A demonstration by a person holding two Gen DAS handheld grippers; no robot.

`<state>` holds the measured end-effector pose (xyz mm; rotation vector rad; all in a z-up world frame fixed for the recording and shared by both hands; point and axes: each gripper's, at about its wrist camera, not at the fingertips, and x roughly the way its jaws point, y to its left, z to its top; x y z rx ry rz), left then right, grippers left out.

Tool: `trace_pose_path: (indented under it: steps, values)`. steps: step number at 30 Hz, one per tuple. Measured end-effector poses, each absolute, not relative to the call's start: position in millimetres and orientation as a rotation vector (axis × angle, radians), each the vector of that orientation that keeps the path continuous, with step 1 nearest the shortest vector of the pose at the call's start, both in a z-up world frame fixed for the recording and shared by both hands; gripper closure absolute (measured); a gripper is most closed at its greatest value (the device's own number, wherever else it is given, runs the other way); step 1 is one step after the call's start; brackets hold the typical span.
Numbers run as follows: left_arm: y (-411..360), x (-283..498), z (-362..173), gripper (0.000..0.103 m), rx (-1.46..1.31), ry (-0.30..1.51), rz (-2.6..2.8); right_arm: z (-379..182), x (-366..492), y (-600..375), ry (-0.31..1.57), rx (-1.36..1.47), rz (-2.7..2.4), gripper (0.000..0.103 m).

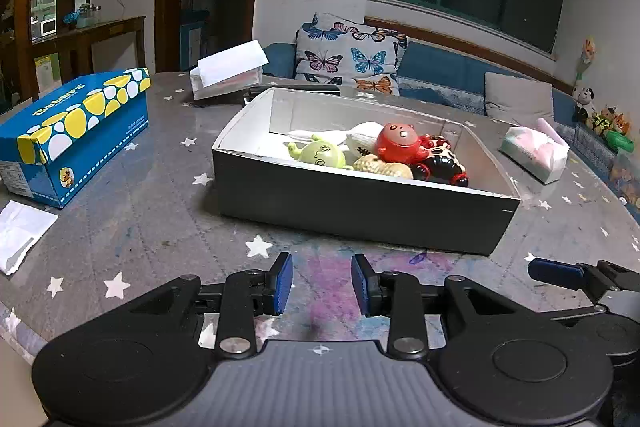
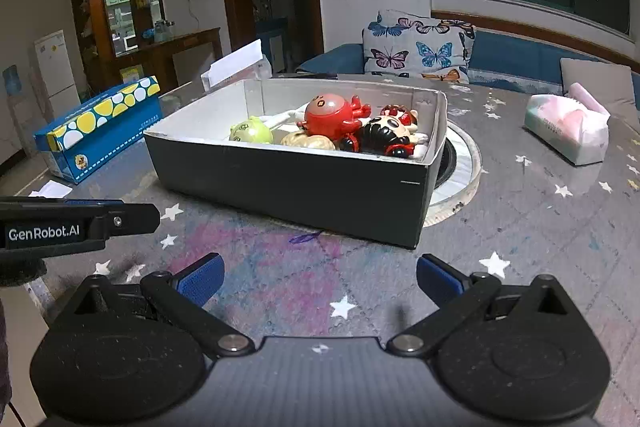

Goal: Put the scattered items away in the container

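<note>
Between the blue-padded fingers of the left gripper (image 1: 322,283) and right gripper (image 2: 320,281), both spread apart, nothing is held. Just ahead sits the dark cardboard box (image 2: 288,183), holding the plastic toy figures (image 2: 340,131).

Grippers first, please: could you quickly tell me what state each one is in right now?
Left gripper: open, nothing between its pads.
Right gripper: open wide, empty, held over the table.

White toy (image 1: 362,139) mostly hidden behind red toy (image 1: 398,143).
</note>
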<state>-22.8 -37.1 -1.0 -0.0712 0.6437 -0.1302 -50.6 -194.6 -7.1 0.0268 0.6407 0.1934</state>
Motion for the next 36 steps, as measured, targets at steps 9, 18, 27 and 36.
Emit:
trace_pose_path:
  steps: [9, 18, 27, 36]
  values:
    - [-37, -18, -8, 0.069, -0.062, 0.659, -0.125, -10, -47, -189, 0.654, 0.015, 0.182, 0.000]
    - [-33, -12, -15, 0.069, -0.082, 0.674, -0.111, -11, -42, -185, 0.663, 0.010, 0.163, 0.000]
    - [-32, -6, -19, 0.069, -0.070, 0.673, -0.077, -16, -33, -184, 0.674, 0.011, 0.135, 0.000]
    - [-33, 2, -20, 0.069, -0.067, 0.686, -0.069, -19, -28, -182, 0.675, -0.007, 0.125, 0.000]
